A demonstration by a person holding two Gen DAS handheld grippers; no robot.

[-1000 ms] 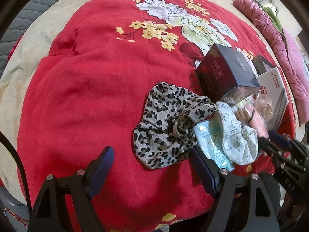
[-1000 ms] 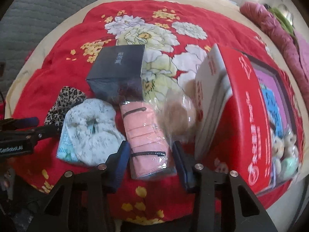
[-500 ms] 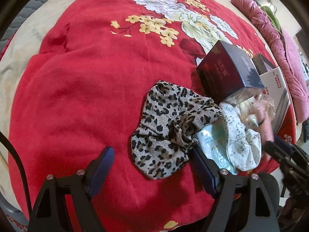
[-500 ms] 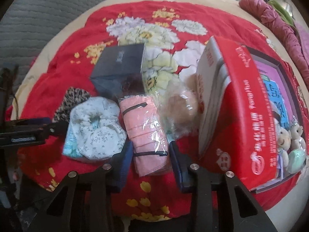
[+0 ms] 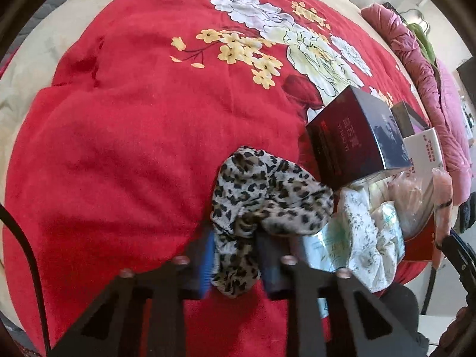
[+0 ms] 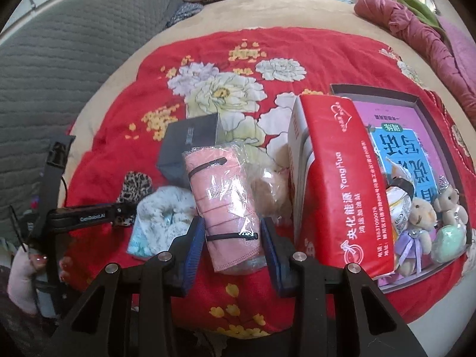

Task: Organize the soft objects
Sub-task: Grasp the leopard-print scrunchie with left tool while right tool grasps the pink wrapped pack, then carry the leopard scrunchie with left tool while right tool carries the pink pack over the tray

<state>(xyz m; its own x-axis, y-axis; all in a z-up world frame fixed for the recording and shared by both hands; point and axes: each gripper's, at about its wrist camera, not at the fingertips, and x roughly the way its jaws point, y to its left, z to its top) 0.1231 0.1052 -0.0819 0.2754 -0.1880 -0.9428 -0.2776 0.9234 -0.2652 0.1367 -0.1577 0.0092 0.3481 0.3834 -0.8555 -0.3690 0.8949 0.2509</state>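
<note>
My left gripper (image 5: 236, 257) is shut on the near end of a leopard-print cloth (image 5: 267, 196) that lies on the red flowered blanket (image 5: 134, 119). My right gripper (image 6: 233, 245) is shut on a pink mask pack in clear plastic (image 6: 226, 202) and holds it lifted above the blanket (image 6: 208, 59). A white flowered scrunchie (image 5: 366, 232) rests on a pale green tissue pack (image 5: 322, 245) to the cloth's right; it also shows in the right wrist view (image 6: 162, 217). The left gripper (image 6: 119, 208) shows at the left of the right wrist view.
A dark box (image 5: 357, 136) stands just beyond the cloth. A red carton (image 6: 336, 184) leans on an open tray with small teddy bears (image 6: 422, 217). A bagged beige plush (image 6: 270, 190) lies between mask pack and carton. Pink bedding (image 6: 416, 29) is bunched at far right.
My left gripper has closed on the leopard-print cloth. My right gripper has risen with the pink mask pack in it.
</note>
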